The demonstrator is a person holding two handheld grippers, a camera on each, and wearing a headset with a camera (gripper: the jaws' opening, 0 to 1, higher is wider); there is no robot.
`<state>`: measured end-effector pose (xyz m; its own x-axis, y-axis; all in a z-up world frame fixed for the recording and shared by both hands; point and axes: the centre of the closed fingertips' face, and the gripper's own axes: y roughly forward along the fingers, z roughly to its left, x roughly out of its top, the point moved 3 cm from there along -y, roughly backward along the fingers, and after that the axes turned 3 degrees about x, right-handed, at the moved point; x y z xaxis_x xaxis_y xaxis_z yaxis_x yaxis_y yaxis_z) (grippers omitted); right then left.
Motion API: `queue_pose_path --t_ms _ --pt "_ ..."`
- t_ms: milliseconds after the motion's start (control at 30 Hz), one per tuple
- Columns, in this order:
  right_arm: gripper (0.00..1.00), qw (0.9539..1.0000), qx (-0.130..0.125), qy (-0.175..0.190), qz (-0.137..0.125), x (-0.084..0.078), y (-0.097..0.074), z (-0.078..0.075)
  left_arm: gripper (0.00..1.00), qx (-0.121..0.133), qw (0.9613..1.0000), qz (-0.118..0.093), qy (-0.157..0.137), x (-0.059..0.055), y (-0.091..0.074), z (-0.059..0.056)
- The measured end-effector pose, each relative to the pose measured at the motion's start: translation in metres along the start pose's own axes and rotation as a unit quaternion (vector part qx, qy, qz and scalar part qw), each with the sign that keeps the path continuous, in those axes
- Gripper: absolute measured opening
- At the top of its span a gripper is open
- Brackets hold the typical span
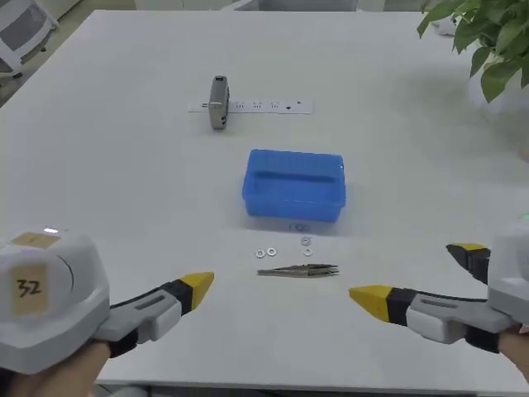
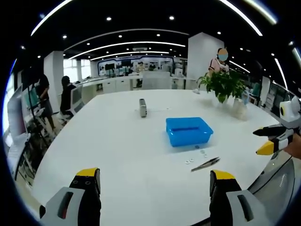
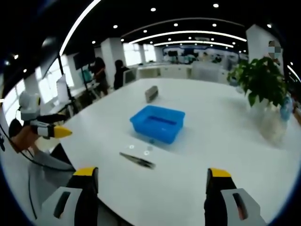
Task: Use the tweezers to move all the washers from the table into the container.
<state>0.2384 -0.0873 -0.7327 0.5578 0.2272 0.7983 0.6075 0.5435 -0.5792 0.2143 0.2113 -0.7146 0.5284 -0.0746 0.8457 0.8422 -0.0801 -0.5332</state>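
Yellow left tool [image 2: 154, 174], right tool [image 3: 151, 172], open, empty

You have shiny metal tweezers [image 1: 299, 270] and small metal washers [image 1: 272, 251] lying on a smooth, matt white table [image 1: 124, 165], by a glossy blue plastic container [image 1: 293, 203].

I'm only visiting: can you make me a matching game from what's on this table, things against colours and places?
Things: 1 tweezers; 2 container; 3 plant; 4 power strip.
Descriptions: a green, far right; b blue, behind the washers; c white, beyond the container; d silvery, on the near side of the washers.
Pairs: 1-d; 2-b; 3-a; 4-c.
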Motion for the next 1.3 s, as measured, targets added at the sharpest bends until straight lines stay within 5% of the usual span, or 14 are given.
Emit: queue_pose_path --t_ms 800,1133,1300 --pt "0.93 0.9999 -0.004 -0.008 0.013 0.0 0.012 0.005 0.99 -0.031 0.9993 0.006 0.02 0.003 0.018 -0.006" --pt "0.89 0.9996 -0.01 -0.02 0.017 0.004 0.017 0.001 0.87 -0.081 0.9957 0.02 0.04 0.001 0.029 -0.022" --pt "0.88 0.9996 -0.009 -0.018 0.017 0.004 0.02 -0.002 0.7 -0.138 0.9886 0.023 0.056 0.004 0.041 -0.036"
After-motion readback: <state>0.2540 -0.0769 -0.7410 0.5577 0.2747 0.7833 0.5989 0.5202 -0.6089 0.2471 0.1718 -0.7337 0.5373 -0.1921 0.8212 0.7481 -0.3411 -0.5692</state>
